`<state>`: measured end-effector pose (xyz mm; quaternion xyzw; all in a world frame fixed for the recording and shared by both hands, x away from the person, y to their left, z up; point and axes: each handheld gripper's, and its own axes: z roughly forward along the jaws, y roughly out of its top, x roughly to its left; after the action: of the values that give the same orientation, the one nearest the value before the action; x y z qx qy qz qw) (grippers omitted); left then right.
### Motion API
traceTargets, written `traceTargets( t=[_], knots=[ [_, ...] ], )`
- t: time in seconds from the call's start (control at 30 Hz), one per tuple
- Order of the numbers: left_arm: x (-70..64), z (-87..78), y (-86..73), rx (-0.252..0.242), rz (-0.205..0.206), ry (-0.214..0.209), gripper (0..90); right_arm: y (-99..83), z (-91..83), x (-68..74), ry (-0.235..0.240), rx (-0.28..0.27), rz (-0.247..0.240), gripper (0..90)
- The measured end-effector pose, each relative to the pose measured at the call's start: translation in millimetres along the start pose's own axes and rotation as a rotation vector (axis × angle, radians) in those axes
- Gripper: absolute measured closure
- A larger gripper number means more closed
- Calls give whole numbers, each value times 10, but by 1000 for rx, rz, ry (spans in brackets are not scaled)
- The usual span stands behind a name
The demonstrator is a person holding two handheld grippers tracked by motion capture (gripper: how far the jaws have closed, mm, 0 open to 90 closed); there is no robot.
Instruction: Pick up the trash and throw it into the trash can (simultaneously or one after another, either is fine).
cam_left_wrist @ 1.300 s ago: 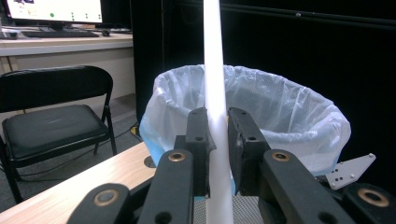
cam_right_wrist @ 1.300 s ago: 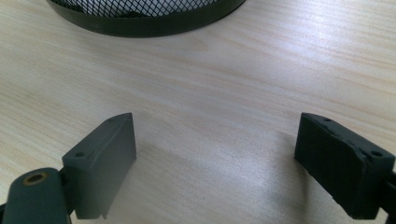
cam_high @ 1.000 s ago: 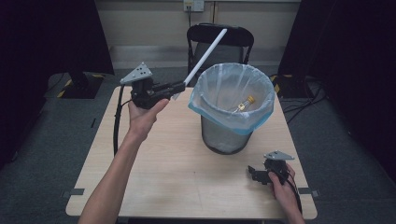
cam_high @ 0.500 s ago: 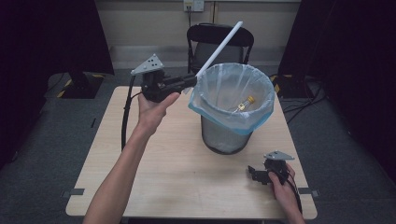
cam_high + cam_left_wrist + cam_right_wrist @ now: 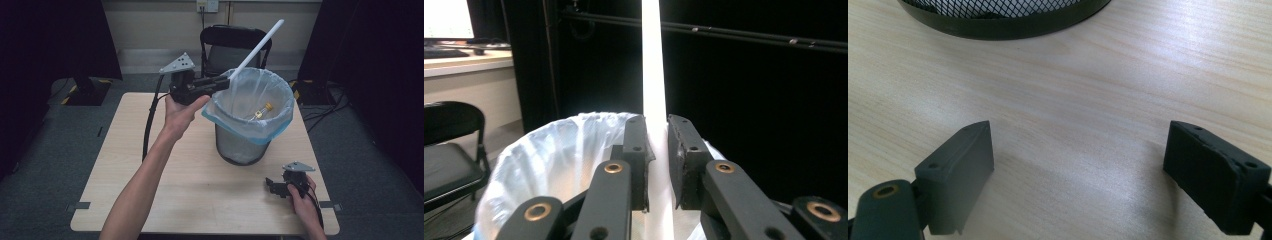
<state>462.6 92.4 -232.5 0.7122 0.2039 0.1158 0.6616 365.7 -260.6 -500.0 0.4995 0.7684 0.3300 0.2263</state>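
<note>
Wooden table (image 5: pixel 150 165) bears a lined bin (image 5: pixel 248 122); left gripper (image 5: pixel 223 82) clamps the white tube (image 5: pixel 260 44) above its far-left rim, right gripper (image 5: pixel 270 185) released near-right; tip the tube lower over the opening before letting go

Black folding chair (image 5: pixel 235 47) behind table (image 5: pixel 125 165)

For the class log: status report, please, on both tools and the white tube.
Left tool shut on white tube, raised over lined bin. Right tool open, resting on table. Nothing blocking.
</note>
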Motion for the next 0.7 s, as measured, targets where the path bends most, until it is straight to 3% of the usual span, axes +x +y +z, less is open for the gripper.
traceTargets(
  t=[0.47,0.7],
  knots=[
    [53,277,25,36,-2,-15,796,0,0,0,0,0,0,118],
    [100,404,-35,74,-34,-45,788,0,0,0,0,0,0,118]
  ],
)
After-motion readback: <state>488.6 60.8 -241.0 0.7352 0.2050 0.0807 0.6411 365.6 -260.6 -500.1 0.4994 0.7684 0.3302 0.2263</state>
